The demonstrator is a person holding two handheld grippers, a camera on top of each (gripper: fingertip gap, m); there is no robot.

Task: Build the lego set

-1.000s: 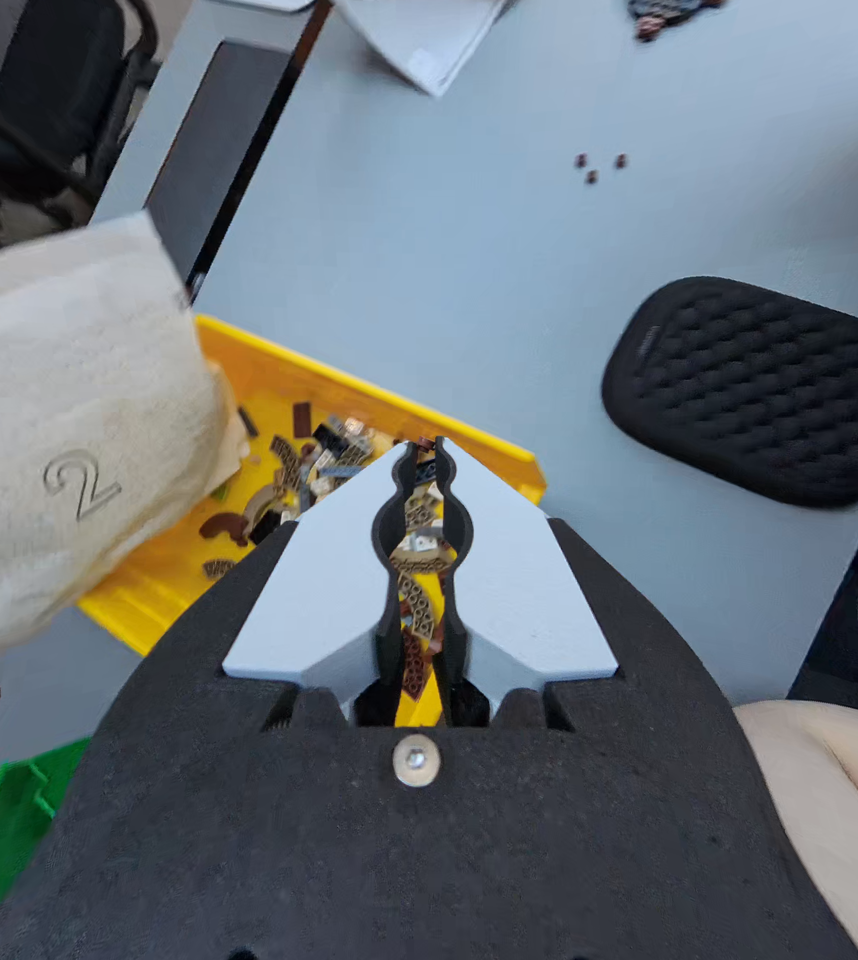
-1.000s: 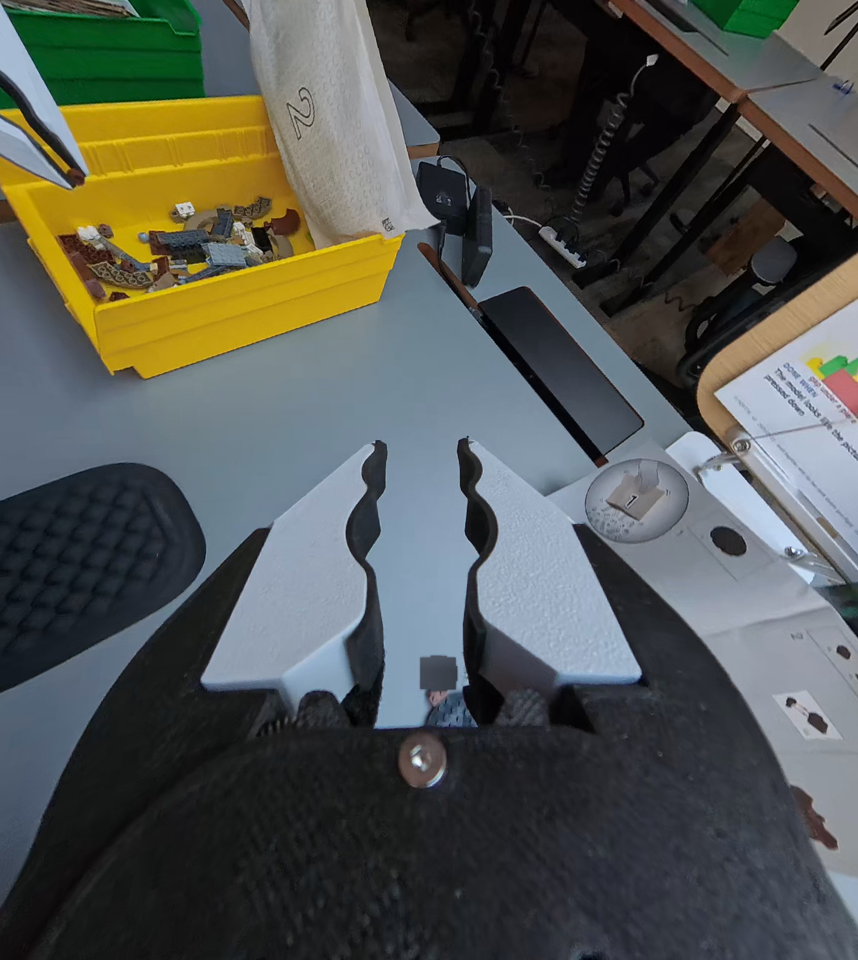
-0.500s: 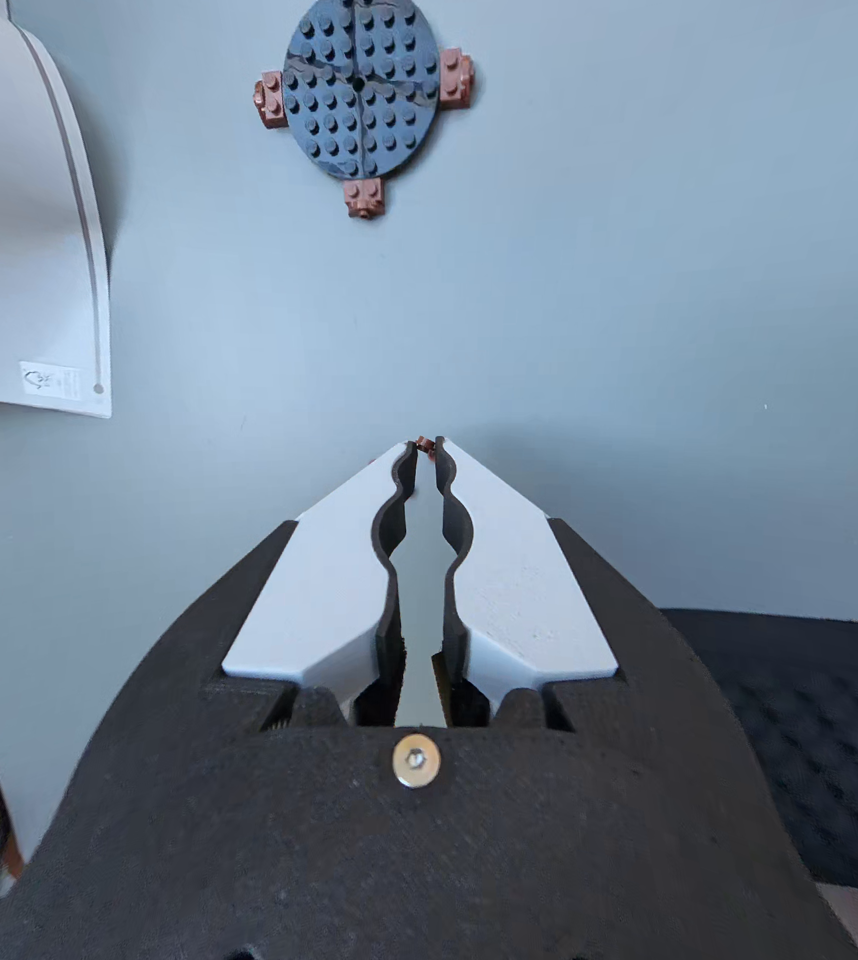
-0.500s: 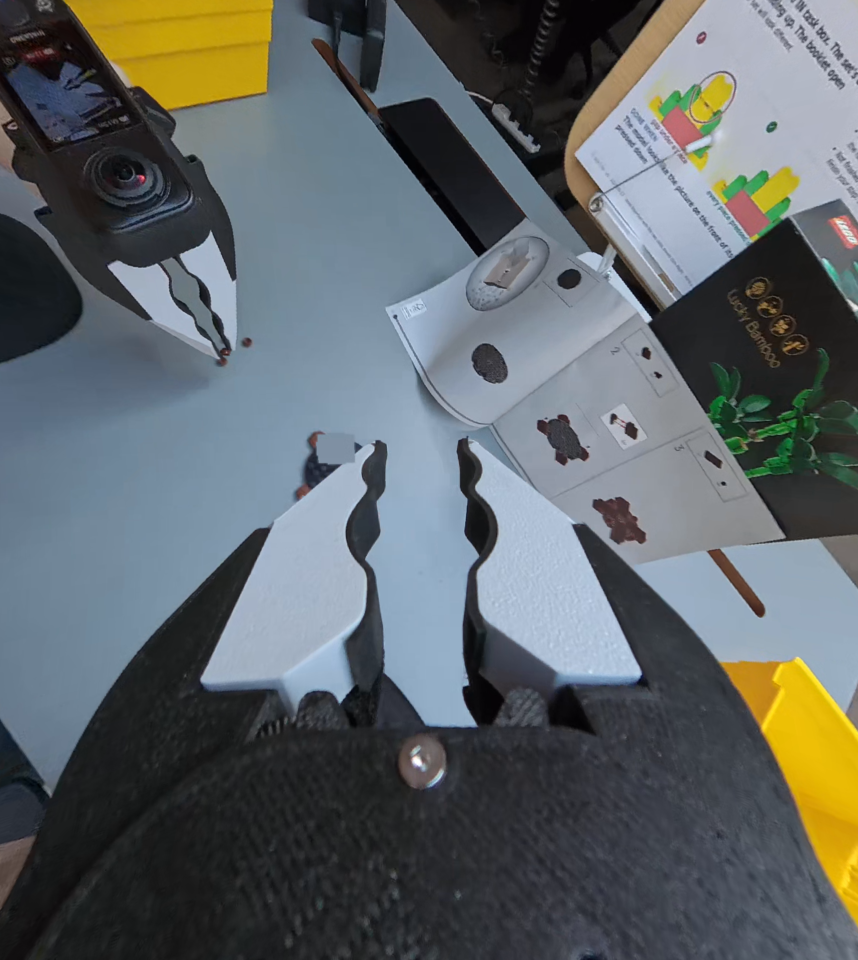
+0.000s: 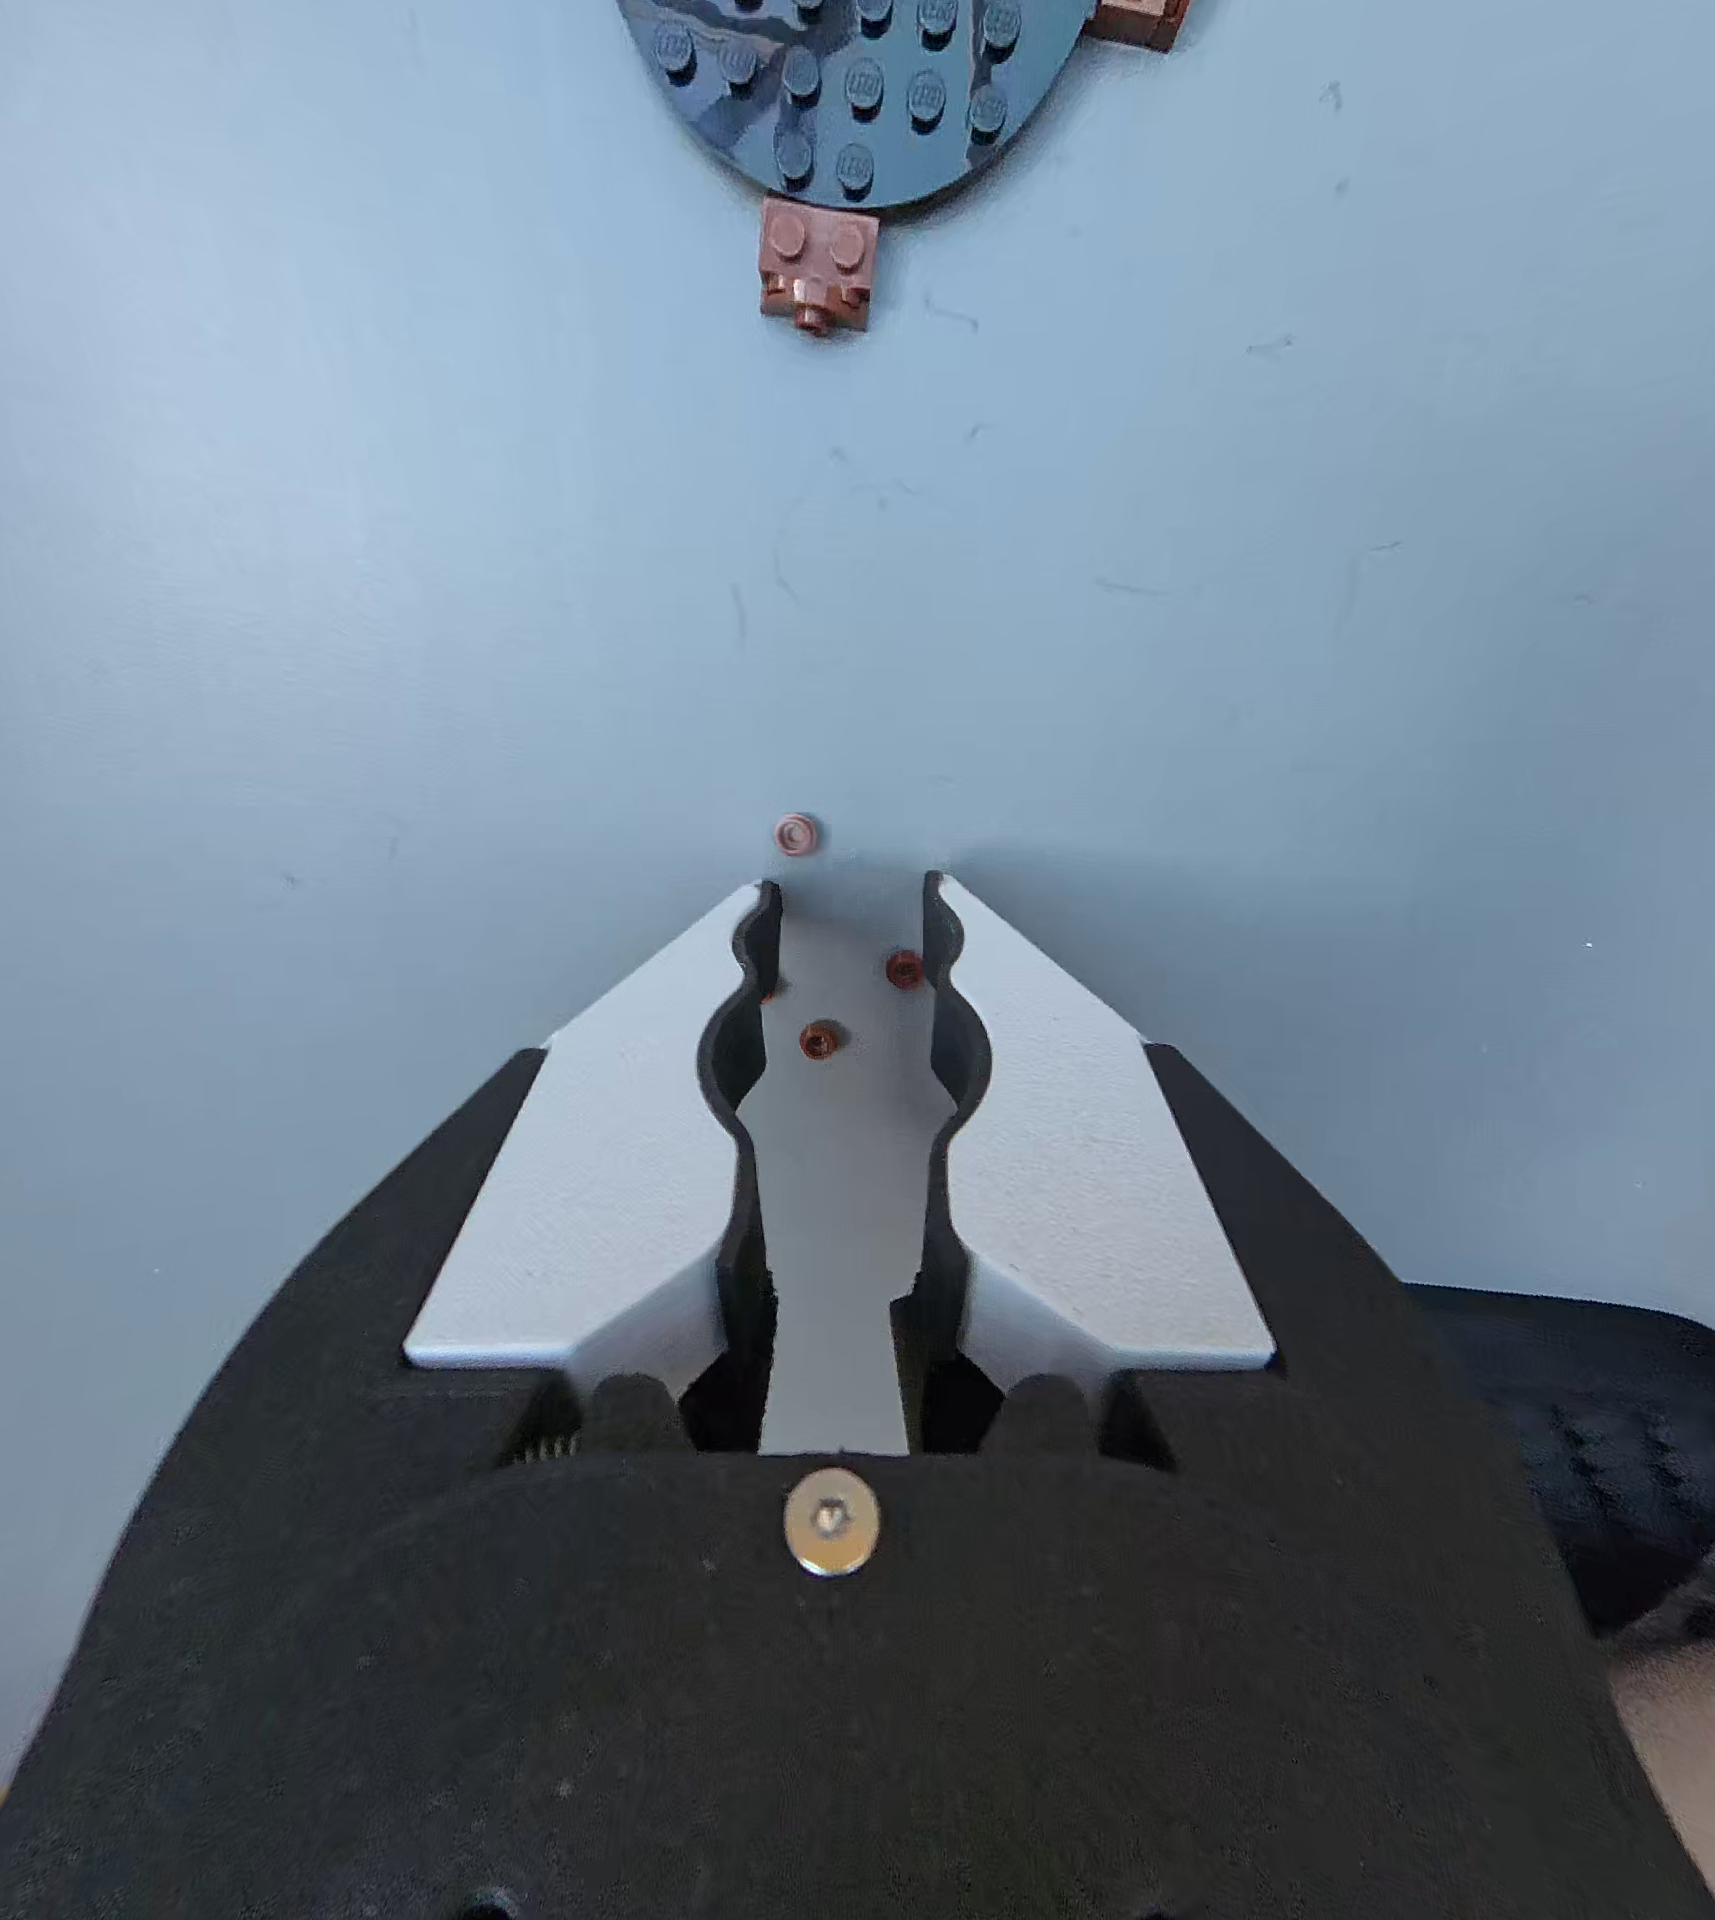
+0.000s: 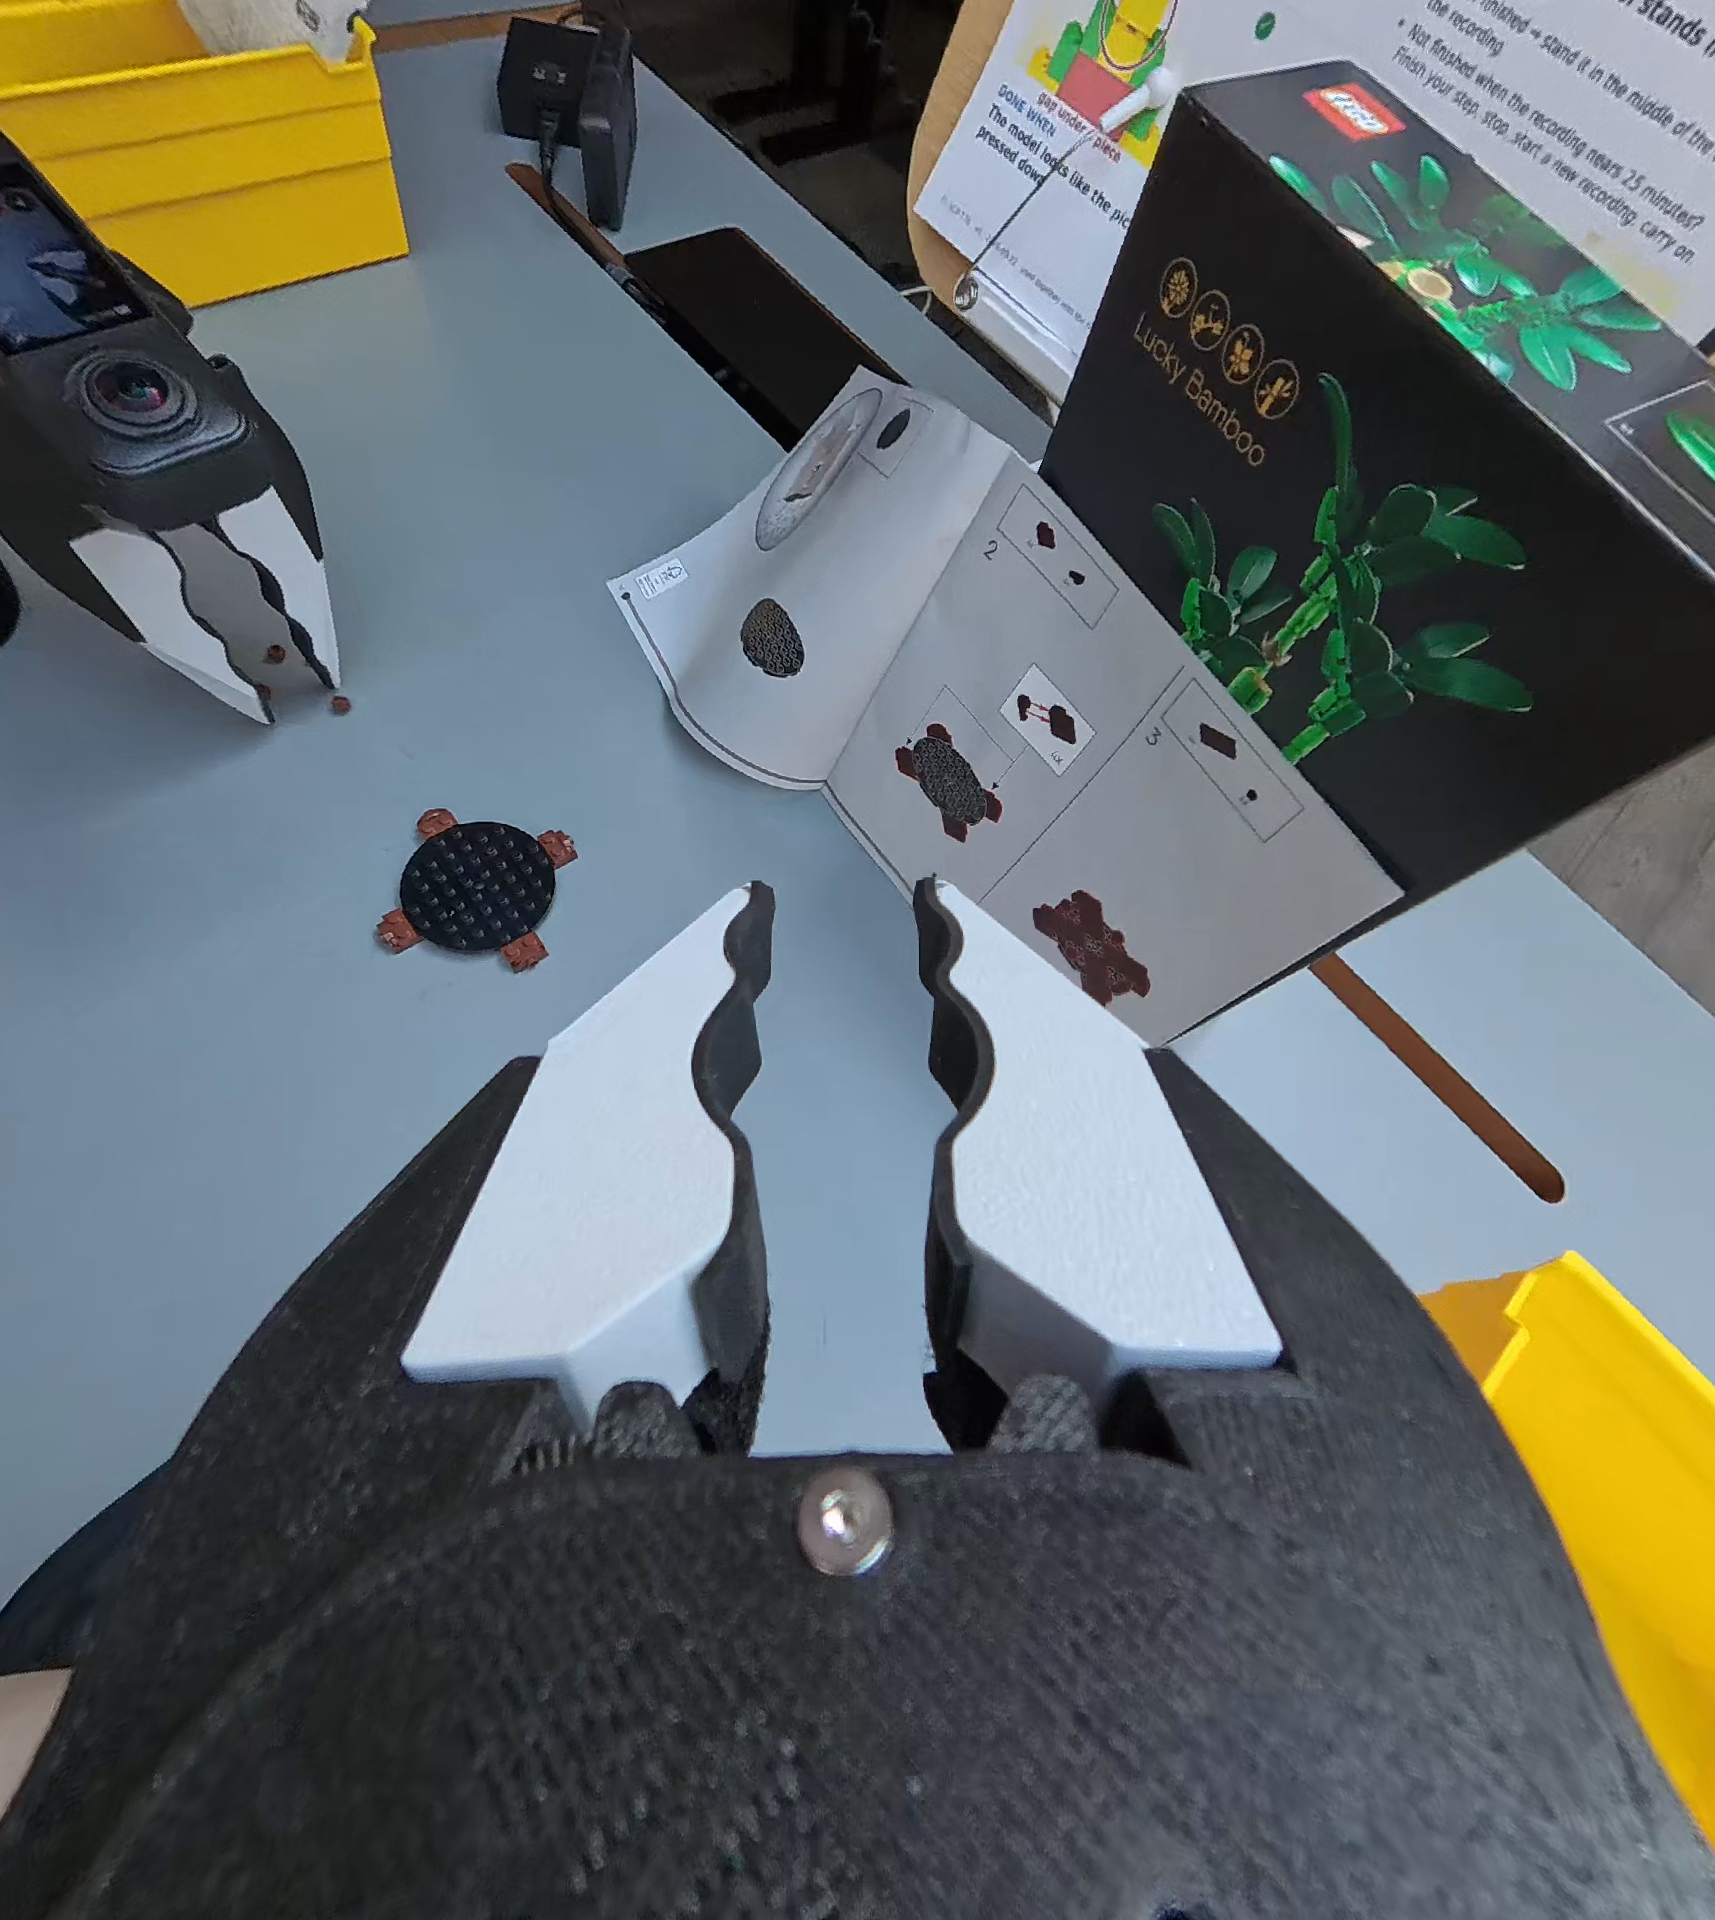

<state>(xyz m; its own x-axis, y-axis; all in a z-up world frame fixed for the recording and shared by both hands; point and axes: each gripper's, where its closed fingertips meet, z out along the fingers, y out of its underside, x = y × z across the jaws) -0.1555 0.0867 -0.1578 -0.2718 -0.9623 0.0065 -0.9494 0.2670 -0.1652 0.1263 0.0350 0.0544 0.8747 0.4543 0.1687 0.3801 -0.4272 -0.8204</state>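
A dark round studded plate with small brown bricks on its rim lies on the grey table; it also shows in the right wrist view. My left gripper is open, low over the table, with small brown round studs around its tips: one just ahead, two between the fingers. It also shows in the right wrist view. My right gripper is open and empty, above the table to the right of the plate.
An open instruction booklet lies right of the plate, with a black set box behind it. Yellow bins stand at the back left and front right. A black pad lies by the left gripper. Some 35 cm of space lies between my two pairs of fingers. My right tips are about 25 cm from the dark round studded plate, my left tips only 11 cm. The right camera catches it too, in the right wrist view.
My left gripper opened and let go of a small brown stud, which now lies on the table by the other studs; it also moved closer to the plate. My right gripper swung towards the plate and booklet.
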